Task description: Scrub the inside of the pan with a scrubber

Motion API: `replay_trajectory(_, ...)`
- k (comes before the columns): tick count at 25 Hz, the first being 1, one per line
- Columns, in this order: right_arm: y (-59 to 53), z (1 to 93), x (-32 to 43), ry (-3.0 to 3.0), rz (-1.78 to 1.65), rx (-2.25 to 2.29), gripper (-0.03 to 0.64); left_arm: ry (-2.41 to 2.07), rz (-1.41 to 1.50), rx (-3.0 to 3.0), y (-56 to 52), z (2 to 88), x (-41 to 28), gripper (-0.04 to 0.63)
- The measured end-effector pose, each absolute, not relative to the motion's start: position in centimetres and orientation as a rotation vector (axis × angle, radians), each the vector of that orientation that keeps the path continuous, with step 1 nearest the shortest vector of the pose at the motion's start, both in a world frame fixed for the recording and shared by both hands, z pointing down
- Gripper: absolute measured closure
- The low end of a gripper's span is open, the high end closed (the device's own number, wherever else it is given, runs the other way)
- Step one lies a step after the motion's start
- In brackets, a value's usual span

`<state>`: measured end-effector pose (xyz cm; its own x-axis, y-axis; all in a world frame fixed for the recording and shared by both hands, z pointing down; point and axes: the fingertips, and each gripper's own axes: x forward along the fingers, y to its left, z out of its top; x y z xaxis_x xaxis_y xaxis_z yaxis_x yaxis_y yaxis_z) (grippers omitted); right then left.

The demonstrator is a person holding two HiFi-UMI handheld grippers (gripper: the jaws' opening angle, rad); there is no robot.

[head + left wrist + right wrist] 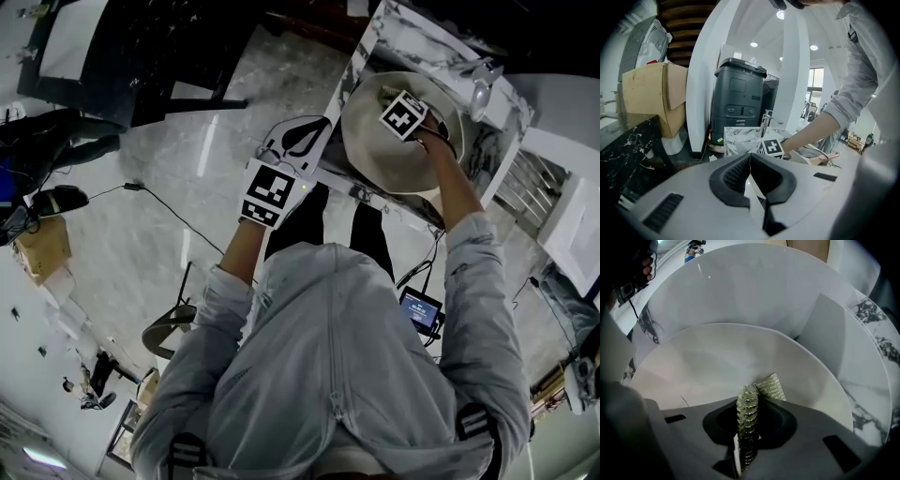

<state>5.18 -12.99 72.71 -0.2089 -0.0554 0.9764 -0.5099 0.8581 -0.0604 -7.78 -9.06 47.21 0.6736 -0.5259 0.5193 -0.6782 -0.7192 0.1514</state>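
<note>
Over the marble counter (424, 30), the left gripper (750, 161) has its jaws closed on the rim of the pale pan (375, 150), while the right gripper (747, 425), jaws clamped tight on a metallic scrubber (771, 386), holds it inside the pan.

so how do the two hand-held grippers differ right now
The right hand-held gripper is clamped on the scrubber; the left hand-held gripper has its tips together with nothing visible between them. The right one reaches inside the pan; the left one sits outside it, near its rim. Both have their jaws closed.
</note>
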Motion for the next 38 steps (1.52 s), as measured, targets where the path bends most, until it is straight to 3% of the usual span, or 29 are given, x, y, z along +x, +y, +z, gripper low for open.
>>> replay_trajectory(8, -10.4, 72.3, 1.8, -1.859, 0.699, 0.410, 0.537, -0.958, 0.644, 2.556, -8.7, 47.2, -7.1, 0.572)
replay_trajectory(12, -11.7, 71.4, 1.2, -1.922, 0.652, 0.426, 0.537, -0.978, 0.644, 2.548, -8.7, 47.2, -6.8, 0.572)
replay_trajectory(22, -4.0, 70.1, -1.1, -1.952, 0.689, -0.012, 0.537, -1.010, 0.621, 2.519, -7.7, 47.5, -4.9, 0.572)
replay_trajectory(38, 5.6, 68.1, 8.1, -1.766, 0.566, -0.445, 0.537, -0.939, 0.689, 2.576, -6.1, 48.7, 0.6, 0.572)
